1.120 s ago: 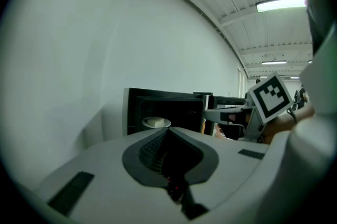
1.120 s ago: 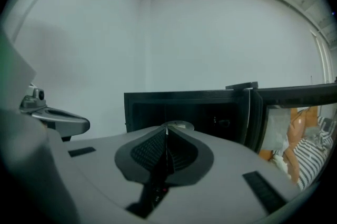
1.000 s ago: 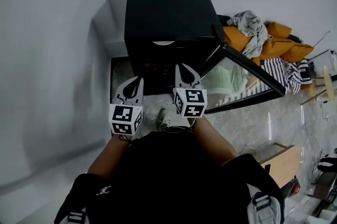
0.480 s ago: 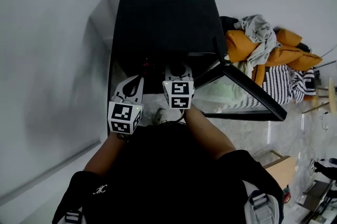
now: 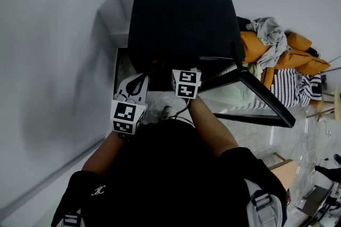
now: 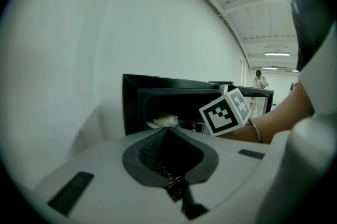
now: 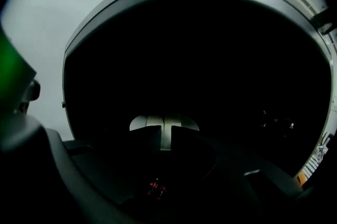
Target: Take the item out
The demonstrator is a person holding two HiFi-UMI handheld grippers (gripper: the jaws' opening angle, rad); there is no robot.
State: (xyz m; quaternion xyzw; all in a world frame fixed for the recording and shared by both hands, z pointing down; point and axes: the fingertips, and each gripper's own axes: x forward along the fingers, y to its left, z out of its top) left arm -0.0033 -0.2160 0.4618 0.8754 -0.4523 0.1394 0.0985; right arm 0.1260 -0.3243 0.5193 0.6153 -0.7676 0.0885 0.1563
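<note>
**Inspector A:** Location of the item?

**Inspector B:** The pale item (image 6: 166, 121) lay inside the black oven (image 5: 181, 18). The door (image 5: 250, 106) stood open to the right, giving access.

**Inspector A:** Grippers?

**Inspector B:** The right gripper (image 7: 164, 136) was inside the dark cavity, jaws a narrow gap apart and lined up on the item. No grip was evident. The left gripper (image 6: 175, 185) was outside, jaws together on nothing, judged to be held clear of the reach.

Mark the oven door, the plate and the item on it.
oven door (image 5: 246, 99), head view, glass pane.
plate (image 7: 141, 123), right gripper view, left part of rim.
item (image 6: 165, 120), left gripper view, its pale top.
</note>
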